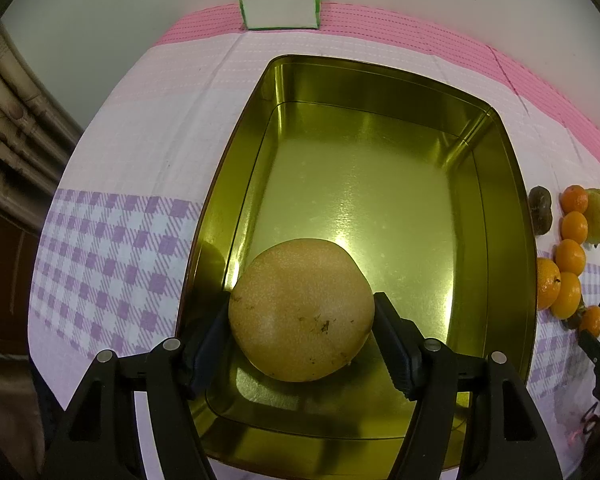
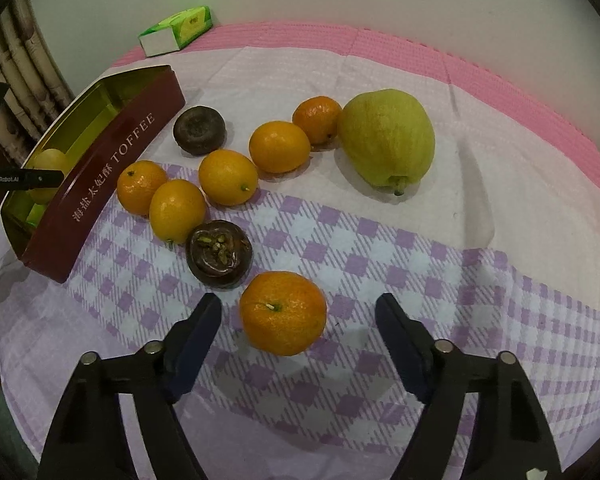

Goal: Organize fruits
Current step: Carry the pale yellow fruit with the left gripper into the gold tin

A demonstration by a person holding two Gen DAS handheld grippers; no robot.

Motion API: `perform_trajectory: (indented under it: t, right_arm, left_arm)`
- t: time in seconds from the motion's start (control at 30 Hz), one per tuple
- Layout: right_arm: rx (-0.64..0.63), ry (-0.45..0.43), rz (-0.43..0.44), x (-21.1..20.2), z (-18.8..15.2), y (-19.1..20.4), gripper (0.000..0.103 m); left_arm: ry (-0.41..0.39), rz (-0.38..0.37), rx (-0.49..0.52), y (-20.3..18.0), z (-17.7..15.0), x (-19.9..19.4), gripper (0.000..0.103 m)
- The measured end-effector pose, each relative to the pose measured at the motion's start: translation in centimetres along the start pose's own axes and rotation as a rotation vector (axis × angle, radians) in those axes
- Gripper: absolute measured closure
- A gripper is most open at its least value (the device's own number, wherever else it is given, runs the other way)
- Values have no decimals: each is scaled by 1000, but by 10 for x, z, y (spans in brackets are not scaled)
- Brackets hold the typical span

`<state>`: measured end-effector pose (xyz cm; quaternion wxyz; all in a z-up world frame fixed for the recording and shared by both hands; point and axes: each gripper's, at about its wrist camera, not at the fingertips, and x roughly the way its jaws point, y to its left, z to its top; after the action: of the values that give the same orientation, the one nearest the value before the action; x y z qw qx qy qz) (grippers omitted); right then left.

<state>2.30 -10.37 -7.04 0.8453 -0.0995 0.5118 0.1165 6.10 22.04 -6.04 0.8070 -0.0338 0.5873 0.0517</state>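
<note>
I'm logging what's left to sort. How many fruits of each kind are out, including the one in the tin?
Orange citrus fruits: 6
Dark mangosteens: 2
Green pear-shaped fruit: 1
Tan round pear, between the left claw's fingers over the tin: 1
Total: 10

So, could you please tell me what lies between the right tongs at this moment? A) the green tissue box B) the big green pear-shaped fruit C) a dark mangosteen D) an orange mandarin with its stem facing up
D: the mandarin sits on the checked cloth between the right tongs, whose pads stand clear of it on both sides.
</note>
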Motion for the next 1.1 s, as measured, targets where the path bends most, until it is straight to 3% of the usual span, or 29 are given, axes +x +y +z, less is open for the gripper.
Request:
perform_trajectory:
  t: [0.23, 0.57, 1.1]
  right_arm:
    - [8, 13, 10, 7, 1, 2, 40]
    - [10, 6, 35, 6, 2, 0, 62]
    - [12, 4, 27, 3, 1, 4, 64]
  left_arm:
    - [1, -5, -8, 1, 0, 1, 34]
    - [1, -9, -19, 1, 0, 0, 34]
    - [-33, -34, -53, 6, -5, -16, 33]
